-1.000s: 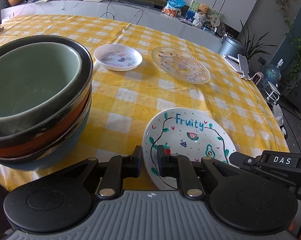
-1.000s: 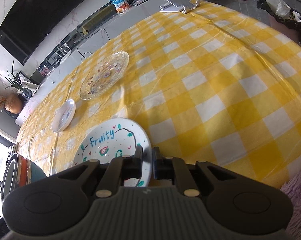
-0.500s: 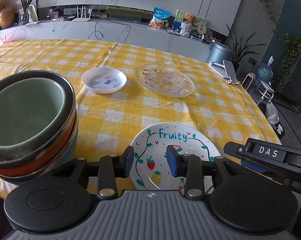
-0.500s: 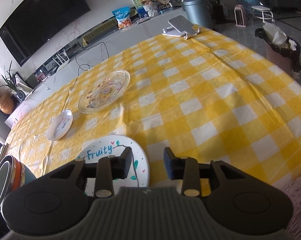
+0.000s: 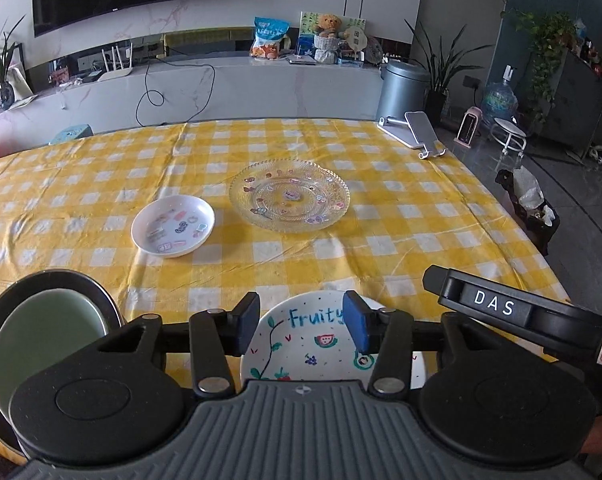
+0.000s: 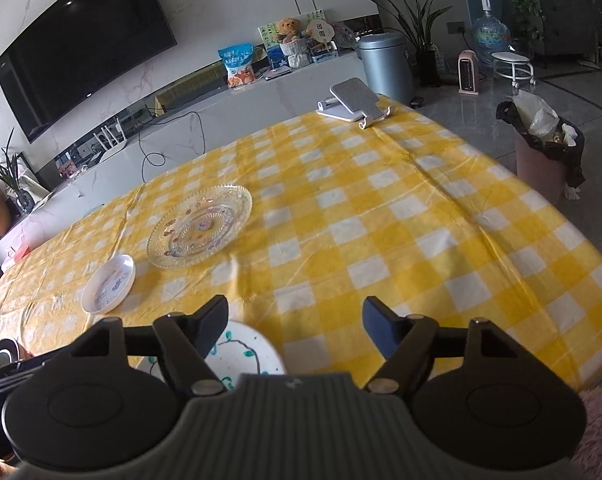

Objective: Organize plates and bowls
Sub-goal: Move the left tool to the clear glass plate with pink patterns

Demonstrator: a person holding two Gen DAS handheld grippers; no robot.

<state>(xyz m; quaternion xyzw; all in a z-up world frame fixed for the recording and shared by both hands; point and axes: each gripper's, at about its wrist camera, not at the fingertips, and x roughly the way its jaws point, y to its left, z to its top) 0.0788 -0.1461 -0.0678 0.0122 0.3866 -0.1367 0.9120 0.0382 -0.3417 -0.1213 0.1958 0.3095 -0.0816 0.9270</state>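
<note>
A white plate painted "Fruity" [image 5: 317, 340] lies flat on the yellow checked table near its front edge. My left gripper [image 5: 301, 324] hovers above it, jaws opening, pads clear of the rim. My right gripper [image 6: 295, 320] is also above the table with jaws opening wide and nothing between them; the Fruity plate [image 6: 245, 356] shows under its left finger. A clear glass plate [image 5: 289, 196] and a small white sticker dish [image 5: 173, 226] lie farther back. Stacked bowls [image 5: 41, 344], green inside, stand at the front left.
A phone stand [image 5: 415, 132] sits at the table's far right corner. The table edge runs along the right, with a bin [image 6: 549, 152] on the floor beyond. The right gripper's body [image 5: 513, 312] reaches in from the right of the left wrist view.
Both grippers were shut on the Fruity plate's rim; both have let go, opened and risen. The plate now lies flat on the table.
</note>
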